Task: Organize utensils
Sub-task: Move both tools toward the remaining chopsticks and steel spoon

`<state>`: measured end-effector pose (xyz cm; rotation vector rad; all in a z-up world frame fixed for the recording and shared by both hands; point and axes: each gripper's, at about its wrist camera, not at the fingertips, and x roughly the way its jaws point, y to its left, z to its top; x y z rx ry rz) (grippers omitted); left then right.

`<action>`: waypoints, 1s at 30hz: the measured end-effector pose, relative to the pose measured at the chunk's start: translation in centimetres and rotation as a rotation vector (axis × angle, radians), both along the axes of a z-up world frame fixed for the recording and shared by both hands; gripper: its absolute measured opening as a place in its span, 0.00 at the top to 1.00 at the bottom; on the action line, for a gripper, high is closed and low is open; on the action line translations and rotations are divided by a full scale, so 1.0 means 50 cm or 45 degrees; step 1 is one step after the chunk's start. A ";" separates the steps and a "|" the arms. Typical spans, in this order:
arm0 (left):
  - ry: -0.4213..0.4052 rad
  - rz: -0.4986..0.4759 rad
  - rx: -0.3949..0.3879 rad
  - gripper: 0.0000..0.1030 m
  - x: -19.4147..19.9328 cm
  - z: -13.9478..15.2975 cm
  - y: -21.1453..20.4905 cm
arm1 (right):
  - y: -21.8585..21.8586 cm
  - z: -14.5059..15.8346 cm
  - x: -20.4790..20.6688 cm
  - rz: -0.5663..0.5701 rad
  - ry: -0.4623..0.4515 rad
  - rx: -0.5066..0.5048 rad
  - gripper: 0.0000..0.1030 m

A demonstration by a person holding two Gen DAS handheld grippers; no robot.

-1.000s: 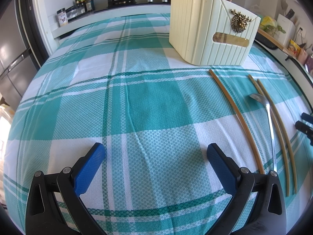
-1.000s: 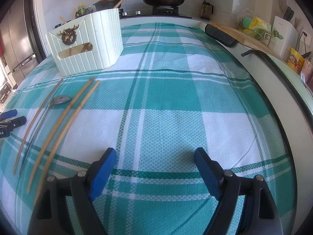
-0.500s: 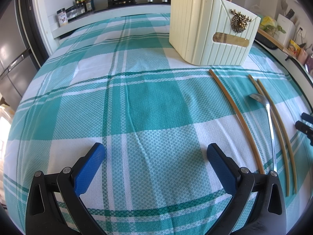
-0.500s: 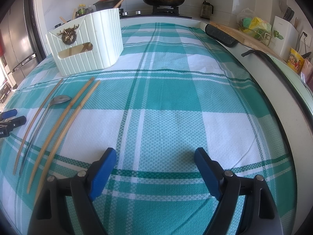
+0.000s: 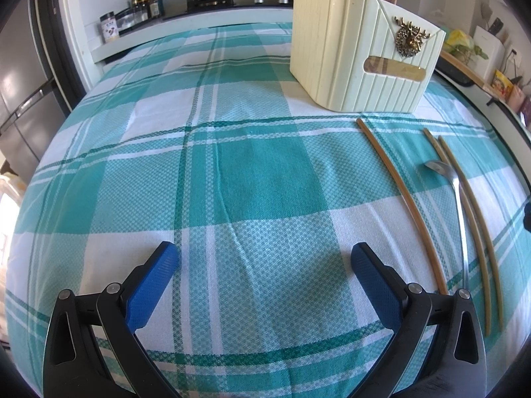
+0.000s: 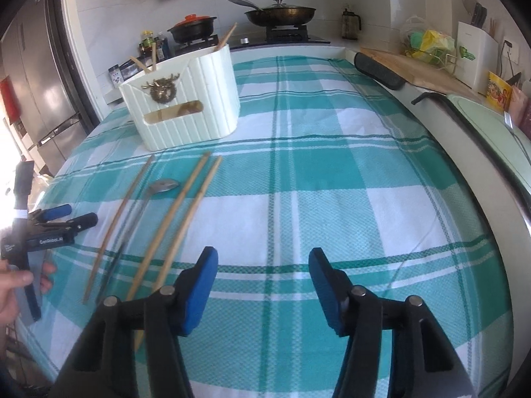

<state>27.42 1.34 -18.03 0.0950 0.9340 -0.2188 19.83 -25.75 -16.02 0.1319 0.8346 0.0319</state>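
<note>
Left wrist view: the left gripper (image 5: 264, 265) hovers over the checked desk (image 5: 265, 172), fingers wide apart with nothing between them. Three chopsticks (image 5: 403, 199) and a spoon (image 5: 459, 205) lie to its right, near the cream holder (image 5: 361, 56).

Right wrist view: the right gripper (image 6: 264, 275) has just been closing, its fingers apart and empty over the cloth, the chopsticks just to its left.

A teal-and-white checked cloth (image 6: 332, 172) covers the tabletop (image 6: 491, 199). On the cloth stands a cream ribbed utensil holder (image 6: 186, 112) with a brass stag ornament. In front of it lie three wooden chopsticks (image 6: 172, 212) and a metal spoon (image 6: 159, 187) between them, side by side, roughly parallel, the spoon's bowl toward the holder.
</note>
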 end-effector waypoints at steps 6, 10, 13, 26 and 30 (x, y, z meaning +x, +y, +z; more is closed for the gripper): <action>0.051 0.019 -0.097 0.01 -0.020 0.029 0.006 | 0.053 -0.019 0.077 0.100 0.035 0.018 0.62; -0.023 -0.060 -0.207 0.01 -0.047 0.087 -0.030 | 0.064 -0.031 0.102 0.124 0.066 0.015 0.63; -0.020 -0.088 -0.182 0.01 -0.025 0.091 -0.082 | 0.084 -0.030 0.114 0.173 0.068 0.006 0.63; 0.174 -0.110 0.036 0.02 0.105 0.008 -0.148 | 0.098 -0.038 0.149 0.258 0.175 -0.197 0.79; 0.244 -0.165 0.059 0.02 0.149 0.009 -0.172 | 0.096 -0.037 0.207 0.264 0.199 -0.174 0.79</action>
